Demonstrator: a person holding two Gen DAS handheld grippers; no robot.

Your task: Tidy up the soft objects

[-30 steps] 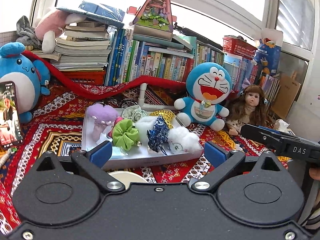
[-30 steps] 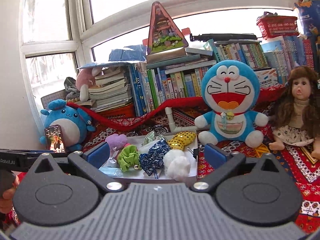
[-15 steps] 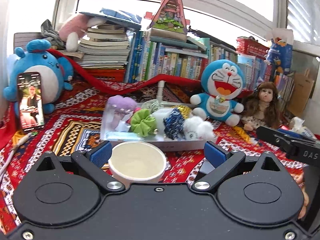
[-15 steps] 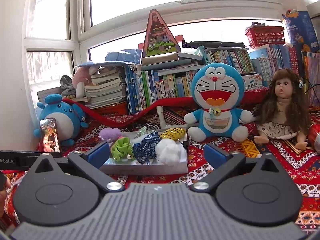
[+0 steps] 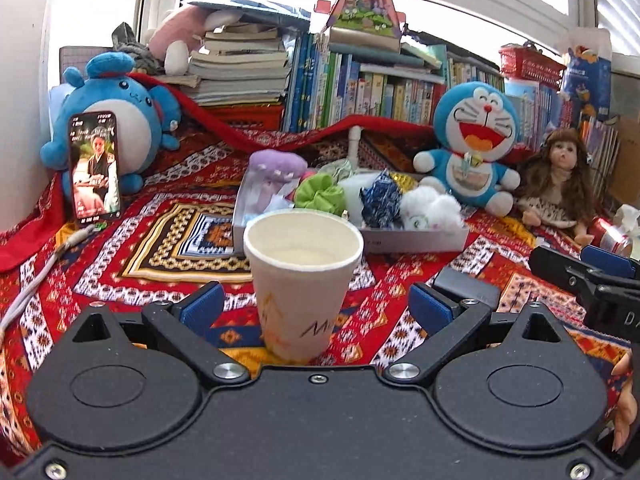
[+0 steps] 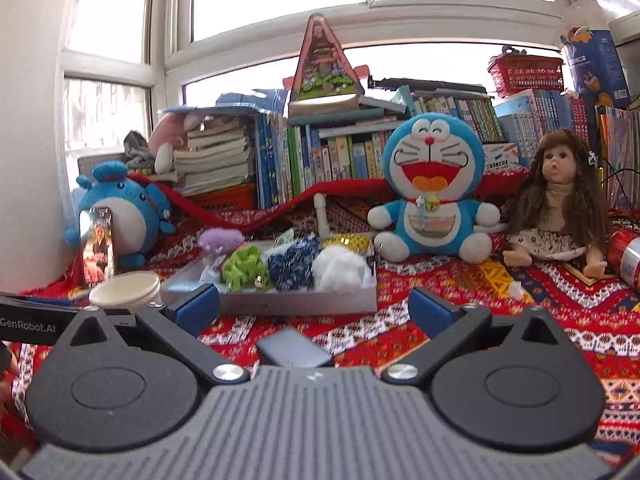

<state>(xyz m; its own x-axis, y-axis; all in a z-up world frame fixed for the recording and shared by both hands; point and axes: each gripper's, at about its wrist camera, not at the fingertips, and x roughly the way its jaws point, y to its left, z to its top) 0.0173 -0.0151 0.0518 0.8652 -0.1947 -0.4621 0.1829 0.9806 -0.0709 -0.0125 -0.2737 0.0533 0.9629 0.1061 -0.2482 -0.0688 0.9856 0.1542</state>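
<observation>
A shallow white tray (image 5: 416,236) (image 6: 280,304) on the patterned cloth holds soft things: a purple plush (image 5: 276,164), a green scrunchie (image 5: 320,196) (image 6: 244,268), a blue patterned scrunchie (image 5: 380,200) (image 6: 292,264) and a white fluffy one (image 5: 430,208) (image 6: 340,268). An empty paper cup (image 5: 302,280) (image 6: 124,288) stands upright between the fingers of my open left gripper (image 5: 316,306), untouched. My right gripper (image 6: 314,306) is open and empty, short of the tray.
A Doraemon plush (image 5: 474,140) (image 6: 432,192), a doll (image 5: 560,176) (image 6: 560,200) and a blue plush (image 5: 116,120) with a phone (image 5: 94,164) leaning on it sit around the tray. Books line the back. A dark flat device (image 6: 294,348) lies under the right gripper.
Both grippers have drawn back from the tray and lower. The paper cup has come fully into the left view, between its open fingers. The tray looks smaller in both views.
</observation>
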